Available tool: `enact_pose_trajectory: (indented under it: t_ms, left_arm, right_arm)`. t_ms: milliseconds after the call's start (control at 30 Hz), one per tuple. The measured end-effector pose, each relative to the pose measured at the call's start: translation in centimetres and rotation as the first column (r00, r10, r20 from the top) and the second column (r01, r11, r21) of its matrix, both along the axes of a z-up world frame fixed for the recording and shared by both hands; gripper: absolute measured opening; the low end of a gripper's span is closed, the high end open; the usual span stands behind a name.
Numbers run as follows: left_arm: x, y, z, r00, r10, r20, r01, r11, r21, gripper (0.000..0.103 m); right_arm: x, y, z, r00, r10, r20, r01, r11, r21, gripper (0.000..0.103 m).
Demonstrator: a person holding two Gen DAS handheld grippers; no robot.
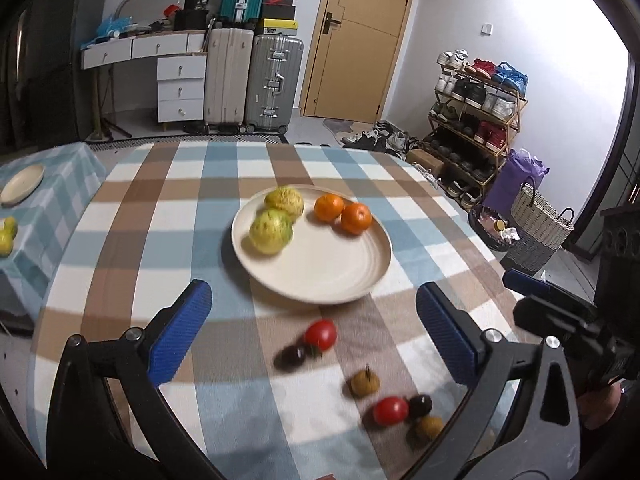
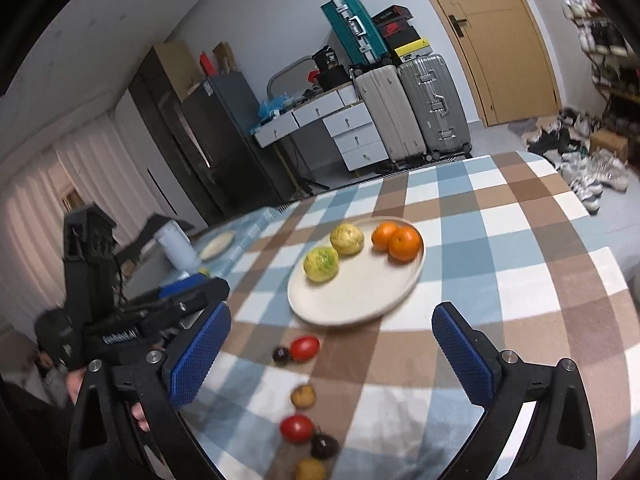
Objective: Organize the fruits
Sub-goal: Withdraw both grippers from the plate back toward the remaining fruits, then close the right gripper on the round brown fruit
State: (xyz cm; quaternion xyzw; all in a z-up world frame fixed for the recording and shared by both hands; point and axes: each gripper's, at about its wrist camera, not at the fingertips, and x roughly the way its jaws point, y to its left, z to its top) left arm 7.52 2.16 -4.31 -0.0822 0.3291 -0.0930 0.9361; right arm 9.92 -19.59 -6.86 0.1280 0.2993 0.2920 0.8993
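A plain room with a tan door (image 1: 360,36), suitcases (image 1: 250,80) stacked against a white drawer desk (image 1: 176,76), a dark fridge (image 2: 208,136) and a crowded shoe rack (image 1: 476,108). The table wears a blue, brown and white checked cloth (image 1: 160,216). On it sits a cream plate (image 1: 320,268) holding two yellow-green fruits (image 1: 271,231) and two oranges (image 1: 343,213) along its far side. Nearer, loose on the cloth, lie red tomatoes (image 1: 321,334), dark fruits (image 1: 291,357) and brown ones (image 1: 365,383). The left gripper (image 1: 312,336) and the right gripper (image 2: 332,356) both hang above these, jaws spread wide, holding nothing.
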Motion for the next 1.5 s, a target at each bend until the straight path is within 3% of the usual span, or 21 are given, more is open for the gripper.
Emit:
enact_pose_trajectory:
  t_ms: [100, 333, 967, 1100, 1300, 1500]
  left_arm:
    - [-1.6, 0.1, -1.8, 1.000, 0.014, -0.011, -0.014, 1.000, -0.011, 0.102]
    - [-3.3, 0.0, -6.5, 0.993, 0.014, -0.119, -0.020, 0.999, -0.043, 0.102]
    - [-5.5, 1.2, -8.9, 0.991, 0.054, -0.123, -0.058, 0.998, -0.029, 0.102]
    - [-5.4, 1.3, -9.1, 0.991, 0.050, -0.124, -0.055, 0.998, -0.038, 0.102]
    - [-5.1, 1.5, -9.4, 0.991, 0.045, -0.128, -0.053, 0.997, -0.062, 0.102]
    - [-4.9, 1.7, -9.6, 0.989, 0.043, -0.141, -0.054, 0.996, -0.073, 0.102]
  right_arm:
    - [-1.4, 0.6, -0.8, 1.000, 0.013, 0.004, -0.013, 0.999, -0.043, 0.103]
    - [-4.4, 2.0, -3.4, 1.000, 0.023, 0.004, -0.022, 0.990, -0.137, 0.103]
    - [-7.5, 4.5, -8.3, 0.991, 0.082, -0.106, -0.103, 0.973, -0.208, 0.100]
    - [-7.4, 5.0, -8.7, 0.988, 0.096, -0.123, -0.120, 0.970, -0.209, 0.085]
    - [-7.2, 4.9, -9.1, 0.987, 0.088, -0.138, -0.114, 0.974, -0.196, 0.074]
    - [-7.1, 5.1, -9.5, 0.986, 0.083, -0.145, -0.113, 0.971, -0.211, 0.049]
